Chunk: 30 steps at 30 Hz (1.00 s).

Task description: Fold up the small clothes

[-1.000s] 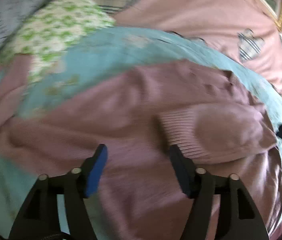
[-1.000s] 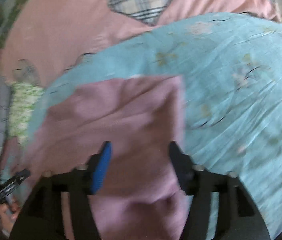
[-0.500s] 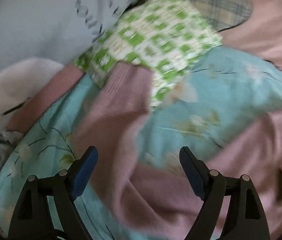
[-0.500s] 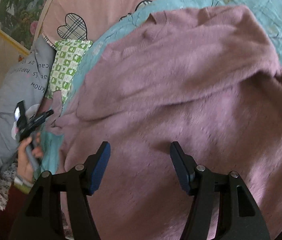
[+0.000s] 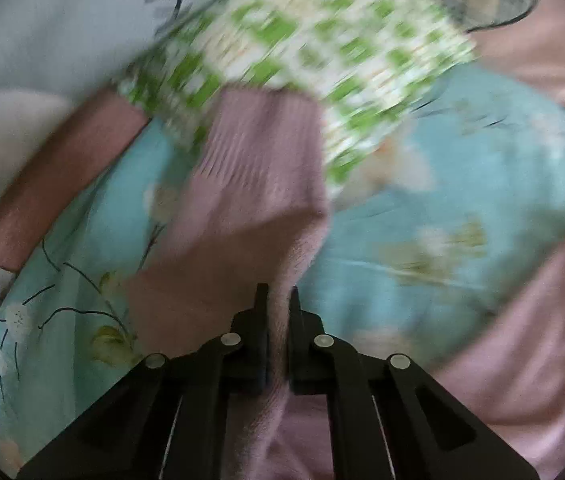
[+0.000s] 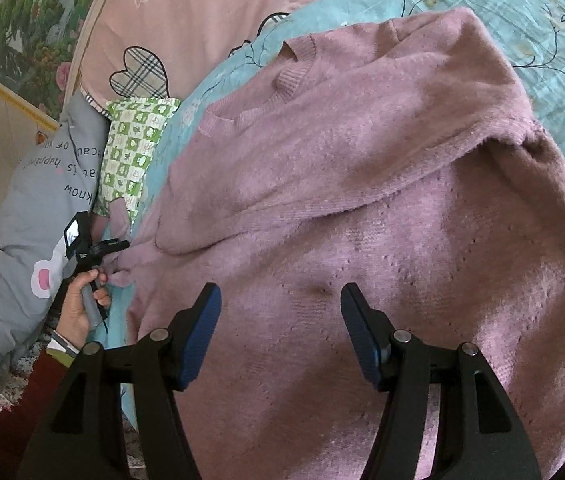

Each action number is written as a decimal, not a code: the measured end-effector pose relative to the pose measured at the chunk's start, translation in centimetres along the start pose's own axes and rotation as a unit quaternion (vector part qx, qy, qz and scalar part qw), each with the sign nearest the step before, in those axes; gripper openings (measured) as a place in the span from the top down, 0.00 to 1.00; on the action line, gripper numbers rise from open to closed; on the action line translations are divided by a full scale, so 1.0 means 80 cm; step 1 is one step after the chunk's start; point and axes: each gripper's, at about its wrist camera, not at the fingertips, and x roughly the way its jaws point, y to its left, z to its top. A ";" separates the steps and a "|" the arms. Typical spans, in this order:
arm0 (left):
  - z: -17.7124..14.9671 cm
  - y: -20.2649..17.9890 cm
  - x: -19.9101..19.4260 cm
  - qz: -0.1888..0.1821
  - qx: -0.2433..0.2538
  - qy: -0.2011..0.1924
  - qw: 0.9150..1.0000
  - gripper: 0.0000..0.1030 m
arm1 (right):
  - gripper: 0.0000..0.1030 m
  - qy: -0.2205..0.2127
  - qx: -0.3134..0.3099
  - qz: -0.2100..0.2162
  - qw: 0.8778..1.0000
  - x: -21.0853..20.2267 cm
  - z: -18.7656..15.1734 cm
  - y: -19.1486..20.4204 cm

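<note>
Pinching the mauve sweater's sleeve (image 5: 250, 184), left claw (image 5: 278, 300) clamped.

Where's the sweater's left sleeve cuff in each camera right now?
Left wrist: the ribbed cuff is upper centre, lying on the green checked pillow; the sleeve runs down into the left gripper, whose jaws are shut on it.
Right wrist: the cuff is at far left, just above the left gripper.
Shared landmark: the green checked pillow.
</note>
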 end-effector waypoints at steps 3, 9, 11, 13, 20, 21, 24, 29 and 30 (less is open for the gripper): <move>-0.007 -0.038 -0.060 -0.061 0.018 -0.042 0.997 0.97 | 0.39 -0.010 0.009 0.004 1.000 -0.006 -0.003 -0.005; -0.028 -0.162 -0.180 -0.187 0.086 -0.112 0.972 0.97 | 0.39 -0.035 0.028 0.002 0.999 -0.030 -0.007 -0.022; -0.041 -0.212 -0.214 -0.232 0.111 -0.128 0.958 0.97 | 0.39 -0.045 0.039 0.001 0.998 -0.042 -0.009 -0.030; -0.053 -0.259 -0.234 -0.261 0.135 -0.137 0.946 0.97 | 0.39 -0.055 0.051 -0.001 0.997 -0.055 -0.012 -0.041; -0.108 -0.390 -0.249 -0.309 0.206 -0.119 0.921 0.97 | 0.39 -0.087 0.075 -0.012 0.993 -0.093 -0.021 -0.070; -0.119 -0.405 -0.247 -0.308 0.217 -0.118 0.919 0.97 | 0.39 -0.091 0.080 -0.014 0.993 -0.097 -0.021 -0.074; -0.143 -0.433 -0.229 -0.302 0.247 -0.108 0.915 0.96 | 0.39 -0.100 0.096 -0.018 0.990 -0.107 -0.021 -0.089; -0.172 -0.442 -0.208 -0.299 0.280 -0.075 0.909 0.84 | 0.39 -0.106 0.102 -0.023 0.989 -0.111 -0.016 -0.094; -0.175 -0.436 -0.207 -0.295 0.281 -0.071 0.910 0.74 | 0.39 -0.106 0.103 -0.023 0.989 -0.109 -0.015 -0.092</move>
